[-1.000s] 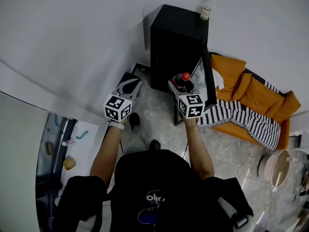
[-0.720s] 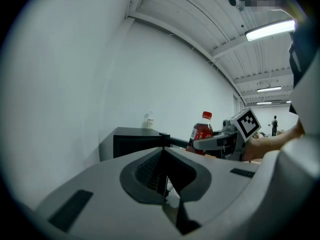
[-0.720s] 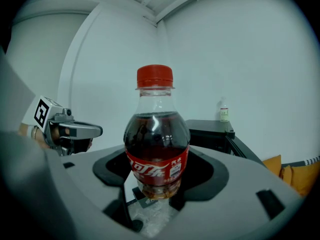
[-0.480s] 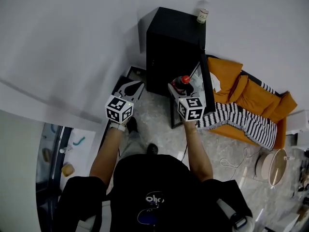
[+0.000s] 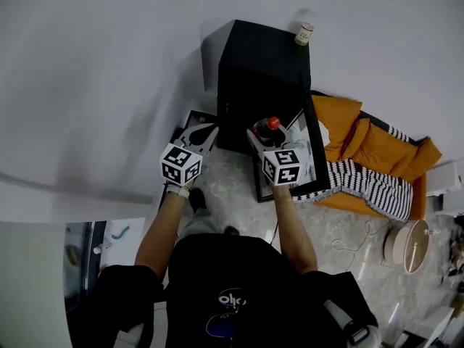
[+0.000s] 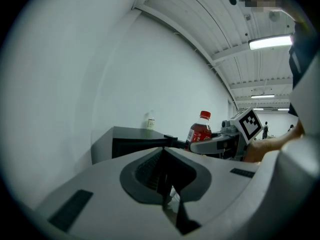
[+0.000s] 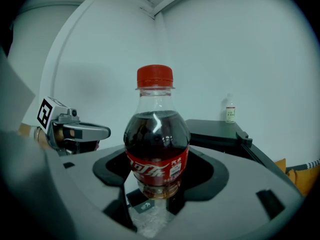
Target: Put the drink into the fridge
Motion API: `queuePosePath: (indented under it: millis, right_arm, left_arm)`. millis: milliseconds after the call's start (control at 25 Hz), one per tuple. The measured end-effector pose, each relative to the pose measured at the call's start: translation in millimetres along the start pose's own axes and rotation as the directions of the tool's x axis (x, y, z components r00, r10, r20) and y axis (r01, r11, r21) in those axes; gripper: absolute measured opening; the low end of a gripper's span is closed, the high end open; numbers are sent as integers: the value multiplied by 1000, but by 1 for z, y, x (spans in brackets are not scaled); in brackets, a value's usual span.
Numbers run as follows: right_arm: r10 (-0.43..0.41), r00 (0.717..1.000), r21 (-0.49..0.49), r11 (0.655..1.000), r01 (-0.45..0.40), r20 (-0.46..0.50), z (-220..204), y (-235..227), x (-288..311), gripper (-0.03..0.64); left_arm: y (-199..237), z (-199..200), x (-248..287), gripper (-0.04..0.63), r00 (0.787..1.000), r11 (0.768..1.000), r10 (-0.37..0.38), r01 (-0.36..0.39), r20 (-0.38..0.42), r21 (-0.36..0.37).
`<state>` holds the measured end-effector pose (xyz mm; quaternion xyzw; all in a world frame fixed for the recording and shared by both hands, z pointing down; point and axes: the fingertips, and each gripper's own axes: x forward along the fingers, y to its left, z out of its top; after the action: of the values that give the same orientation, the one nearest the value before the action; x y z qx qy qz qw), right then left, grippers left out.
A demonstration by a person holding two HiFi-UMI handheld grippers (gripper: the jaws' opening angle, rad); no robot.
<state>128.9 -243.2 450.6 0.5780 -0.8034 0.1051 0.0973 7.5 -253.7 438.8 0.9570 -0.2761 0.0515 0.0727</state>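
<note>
Against a bare white wall the black fridge [image 5: 261,71] stands open; the right gripper [image 7: 150,204] clamps the cola bottle [image 7: 156,134] upright for loading, while the left gripper [image 6: 167,196] is closed and empty

Cool, even light from ceiling strip lamps [image 6: 270,43] leaves everything greyish and slightly dim, with a soft shadow on the wall [image 5: 109,85] beside the black fridge [image 5: 261,78], a small glint on the cola bottle [image 7: 156,134], and strong fisheye bending with dark corners in both gripper views.
</note>
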Motion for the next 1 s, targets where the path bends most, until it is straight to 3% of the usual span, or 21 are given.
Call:
queuePosePath:
  millis: [480, 1000]
  right_arm:
    - [-94, 996, 26, 995, 94, 2, 44, -5, 93, 314]
    - [-176, 984, 68, 982, 176, 2, 53, -15, 129, 314]
  left_arm:
    - [105, 26, 43, 6, 994, 994, -113, 113, -8, -6]
    - [143, 27, 69, 6, 976, 977, -215, 215, -15, -15]
